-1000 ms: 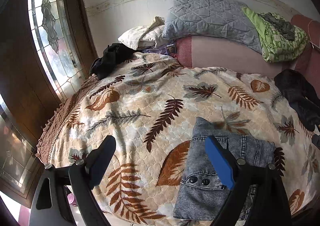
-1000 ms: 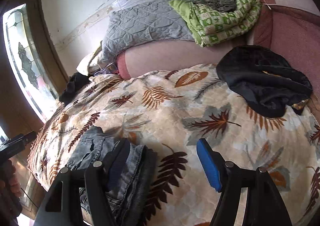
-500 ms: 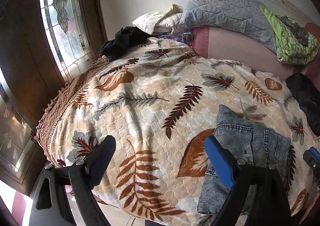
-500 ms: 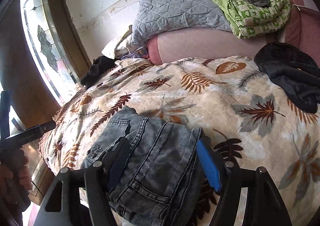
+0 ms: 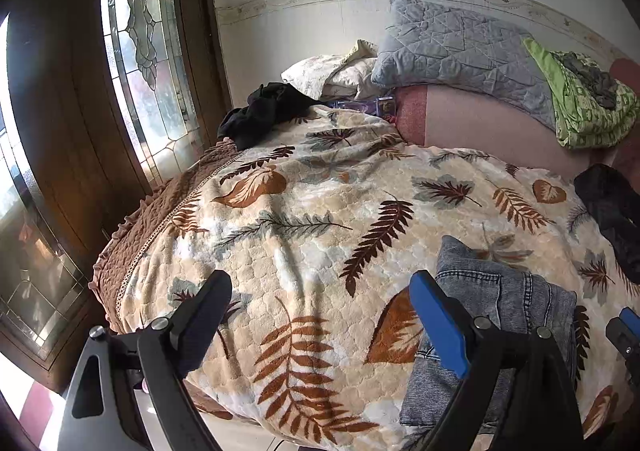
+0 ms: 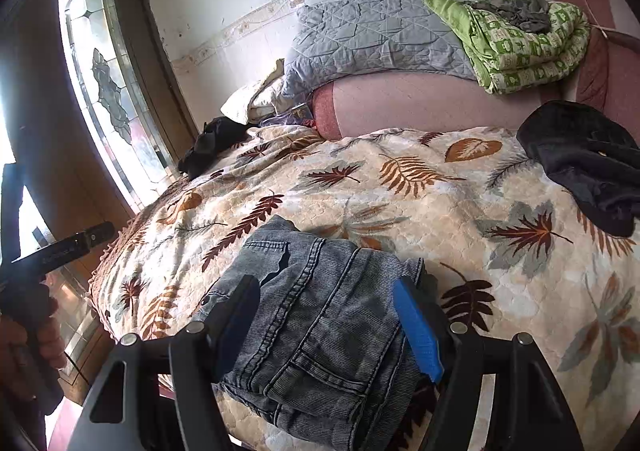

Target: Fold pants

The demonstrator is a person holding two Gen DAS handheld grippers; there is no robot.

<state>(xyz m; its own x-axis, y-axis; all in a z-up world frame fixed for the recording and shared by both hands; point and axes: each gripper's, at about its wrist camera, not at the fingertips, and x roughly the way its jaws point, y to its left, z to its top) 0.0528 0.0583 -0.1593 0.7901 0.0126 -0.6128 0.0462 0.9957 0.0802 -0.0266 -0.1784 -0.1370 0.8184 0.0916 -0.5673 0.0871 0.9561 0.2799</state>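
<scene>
Folded grey denim pants [image 6: 316, 335] lie near the front edge of the leaf-print blanket [image 6: 400, 187]. My right gripper [image 6: 324, 285] hangs over them, open, one finger on each side of the stack; the pads do not press the cloth. My left gripper [image 5: 320, 283] is open over bare blanket, with its blue right finger [image 5: 436, 323] at the left edge of the pants [image 5: 500, 303]. In the right wrist view a hand [image 6: 24, 339] holds the left gripper's body [image 6: 60, 247] at the far left.
A black garment [image 6: 588, 167] lies at the blanket's right and another [image 5: 264, 111] at the back left. Pillows [image 5: 332, 71], a grey quilt [image 6: 372, 35] and a green blanket [image 6: 520, 39] rest on the pink headboard. A glass-panelled door [image 5: 136, 63] stands left of the bed.
My right gripper moved left until the folded pants came between its fingers. My left gripper drifted left, so the pants slid toward the right in its view. Both stayed open.
</scene>
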